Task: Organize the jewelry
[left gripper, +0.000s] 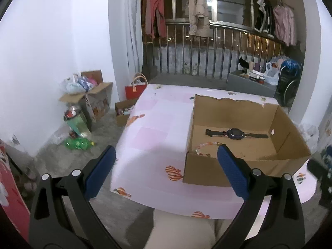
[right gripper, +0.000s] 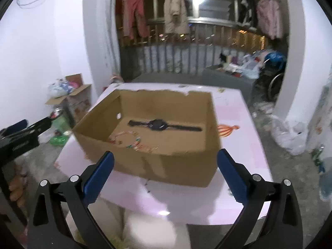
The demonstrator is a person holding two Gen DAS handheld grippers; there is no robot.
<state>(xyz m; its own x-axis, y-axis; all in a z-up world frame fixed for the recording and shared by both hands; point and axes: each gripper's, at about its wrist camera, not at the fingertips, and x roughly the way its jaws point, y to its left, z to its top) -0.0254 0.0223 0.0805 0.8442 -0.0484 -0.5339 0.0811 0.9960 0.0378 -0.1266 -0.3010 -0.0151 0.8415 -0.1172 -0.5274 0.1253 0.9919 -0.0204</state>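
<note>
Left wrist view: left gripper (left gripper: 166, 170) hangs above the near edge of the table (left gripper: 157, 128), jaws spread wide with nothing between the blue pads. Table is covered in a pale pink cloth with striped balloon prints. At about 2 o'clock from the gripper sits an open cardboard box (left gripper: 290, 145), its far rim torn. Inside the box a black wristwatch (left gripper: 235, 133) lies flat, strap stretched out straight, toward the far wall. A beaded bracelet (left gripper: 204, 147) lies on the box floor just nearer than the watch — partly hidden by the right-hand pad and the near box wall. Light fabric at 6 o'clock, probably the person's knee.

Right wrist view: blurred. Right gripper (right gripper: 165, 170) also stands with jaws wide apart, holding nothing; the box (right gripper: 176, 166) sits straight ahead at 12 o'clock, near wall between the two pads in the picture. Watch (right gripper: 158, 125) lies across the box floor; bracelet (right gripper: 128, 140) at about 7 o'clock from it, smeared, beads multicoloured. The left gripper (right gripper: 22, 132) shows at 9 o'clock — side on, off the table edge.
</note>
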